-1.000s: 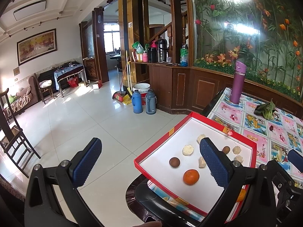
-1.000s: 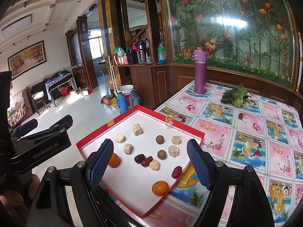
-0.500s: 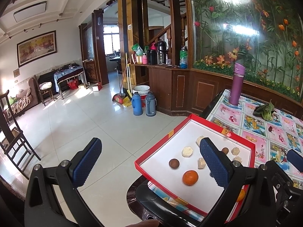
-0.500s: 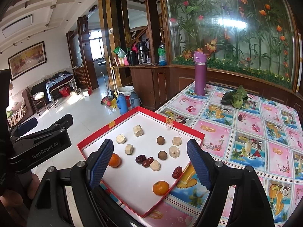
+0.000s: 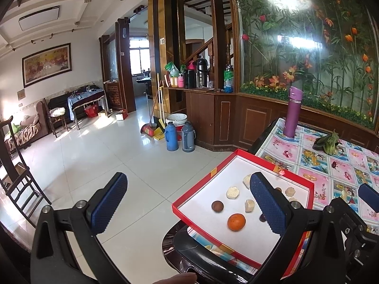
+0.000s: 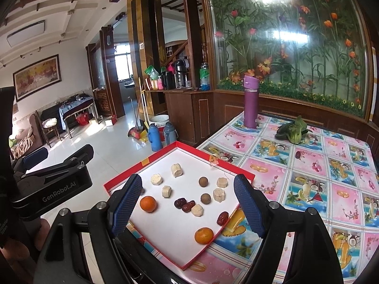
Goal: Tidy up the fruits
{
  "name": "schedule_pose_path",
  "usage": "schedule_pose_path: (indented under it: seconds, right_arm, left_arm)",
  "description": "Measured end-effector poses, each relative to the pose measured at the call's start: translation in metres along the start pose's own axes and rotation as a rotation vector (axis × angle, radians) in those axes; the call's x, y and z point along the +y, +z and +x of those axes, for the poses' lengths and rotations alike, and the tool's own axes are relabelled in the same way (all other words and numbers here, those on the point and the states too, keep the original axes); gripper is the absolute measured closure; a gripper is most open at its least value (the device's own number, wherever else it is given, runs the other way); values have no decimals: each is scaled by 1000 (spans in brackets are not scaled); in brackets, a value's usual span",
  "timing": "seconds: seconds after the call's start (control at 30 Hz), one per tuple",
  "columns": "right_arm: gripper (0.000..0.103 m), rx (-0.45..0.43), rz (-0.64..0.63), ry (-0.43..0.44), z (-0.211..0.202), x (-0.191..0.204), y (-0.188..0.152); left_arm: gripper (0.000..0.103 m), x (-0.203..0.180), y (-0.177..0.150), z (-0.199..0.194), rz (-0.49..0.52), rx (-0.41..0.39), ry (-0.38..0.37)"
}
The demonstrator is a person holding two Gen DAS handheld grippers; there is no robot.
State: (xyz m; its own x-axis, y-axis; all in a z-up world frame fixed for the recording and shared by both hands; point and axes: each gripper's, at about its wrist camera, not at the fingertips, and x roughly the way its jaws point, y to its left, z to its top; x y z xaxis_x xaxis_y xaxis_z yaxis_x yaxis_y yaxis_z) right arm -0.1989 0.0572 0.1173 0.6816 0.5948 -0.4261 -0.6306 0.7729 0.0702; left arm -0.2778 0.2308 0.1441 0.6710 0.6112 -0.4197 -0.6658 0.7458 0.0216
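Tray: shallow red-rimmed white cardboard tray point(image 6: 180, 241), near left table corner.
Fruit: oranges point(image 6: 148, 204), dark red dates point(image 6: 188, 206), brown longans, pale chunks, scattered loose inside.
Left gripper point(image 5: 189, 206): wide, empty.
Right gripper point(image 6: 187, 204): wide, empty.
Change: slight drift nearer only; sorting not yet begun.

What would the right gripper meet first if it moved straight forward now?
Probably the red dates in the red tray: they lie centred ahead of the open right gripper, though depth is unclear.
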Motion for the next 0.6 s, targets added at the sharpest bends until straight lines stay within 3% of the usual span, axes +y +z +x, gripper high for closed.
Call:
schedule_pose_path:
  seconds: [0.6]
  right_arm:
    - [23,-72,-2,21,-31,6,0]
  left_arm:
    - [0,1,0,-35,13,-48,7]
